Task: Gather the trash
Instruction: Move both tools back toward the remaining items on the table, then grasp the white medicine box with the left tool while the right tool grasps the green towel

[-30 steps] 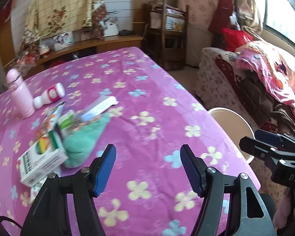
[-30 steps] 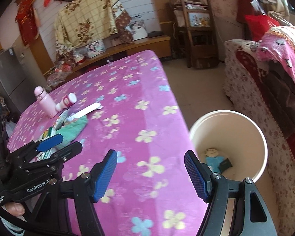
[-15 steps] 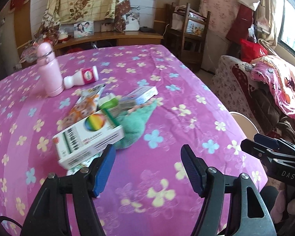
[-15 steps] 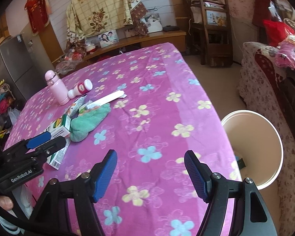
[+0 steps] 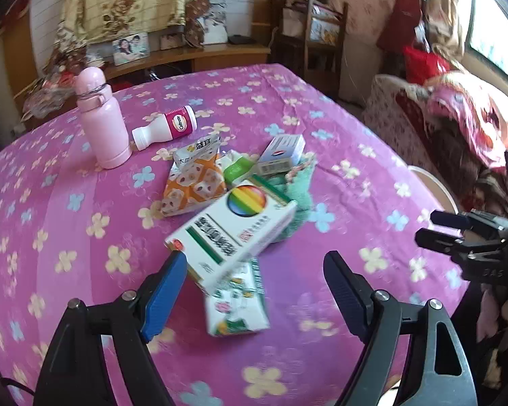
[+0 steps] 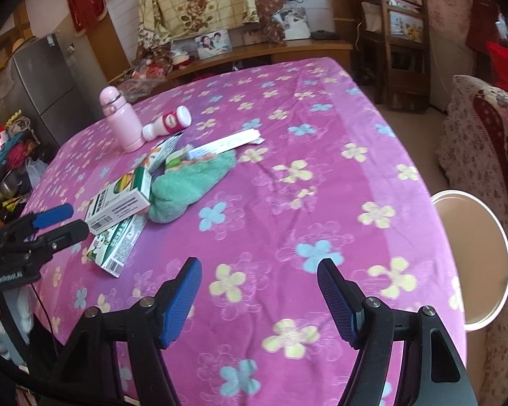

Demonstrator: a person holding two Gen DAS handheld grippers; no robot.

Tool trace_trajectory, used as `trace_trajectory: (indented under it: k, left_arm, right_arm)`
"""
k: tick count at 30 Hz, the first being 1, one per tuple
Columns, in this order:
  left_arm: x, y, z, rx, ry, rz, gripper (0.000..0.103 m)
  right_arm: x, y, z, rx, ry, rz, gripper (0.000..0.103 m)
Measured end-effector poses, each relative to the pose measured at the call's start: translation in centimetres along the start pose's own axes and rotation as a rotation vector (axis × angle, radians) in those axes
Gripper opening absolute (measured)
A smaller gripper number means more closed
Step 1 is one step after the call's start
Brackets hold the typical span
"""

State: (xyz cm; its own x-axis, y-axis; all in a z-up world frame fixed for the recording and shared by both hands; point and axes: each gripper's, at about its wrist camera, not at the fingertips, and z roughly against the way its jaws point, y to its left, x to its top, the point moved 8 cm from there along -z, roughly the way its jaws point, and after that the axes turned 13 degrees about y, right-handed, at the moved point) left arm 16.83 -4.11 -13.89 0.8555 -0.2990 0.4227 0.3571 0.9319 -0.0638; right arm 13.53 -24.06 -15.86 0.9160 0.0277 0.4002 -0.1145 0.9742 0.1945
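A trash pile lies on the purple flowered tablecloth (image 5: 84, 237). It holds a white box with a rainbow circle (image 5: 240, 230), a green-and-white carton (image 5: 237, 301), an orange snack packet (image 5: 194, 186), a blue-and-white box (image 5: 281, 152) and a green cloth (image 6: 189, 182). My left gripper (image 5: 255, 287) hovers at the pile's near end, its jaws opening. The rainbow box's corner and the carton show between the fingers, untouched by the pads. My right gripper (image 6: 257, 297) stands open over bare cloth with nothing in it. The white bin (image 6: 470, 257) sits on the floor beyond the table's right edge.
A pink flask (image 5: 101, 118) stands upright behind the pile, with a white bottle with a magenta label (image 5: 166, 127) lying beside it. A floral sofa (image 6: 474, 142) is past the bin. A wooden chair (image 6: 399, 50) and a shelf stand behind the table.
Both grippers have swung left across the table. The pile now sits right in front of my left gripper, whose jaws have widened. The bin has slid to the right edge of the right wrist view.
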Motion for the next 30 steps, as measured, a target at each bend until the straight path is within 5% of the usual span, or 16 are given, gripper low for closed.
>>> trace_trajectory:
  k: [12, 14, 19, 30]
  left_arm:
    - [2.6, 1.1, -5.4, 0.063, 0.126, -0.189, 0.083]
    - [2.8, 1.1, -5.7, 0.040, 0.128, -0.173, 0.083]
    - [2.8, 1.8, -4.9, 0.030, 0.102, -0.100, 0.065]
    - [0.4, 7.2, -0.8, 0.069, 0.041, 0.106, 0.064]
  right_arm:
    - [0.8, 1.4, -2.0, 0.004, 0.045, 0.026, 0.074]
    - [1.0, 1.6, -2.4, 0.003, 0.051, 0.029, 0.074]
    - [1.2, 2.4, -3.2, 0.010, 0.066, 0.043, 0.074]
    - [4.7, 6.2, -6.2, 0.131, 0.081, 0.012, 0.074]
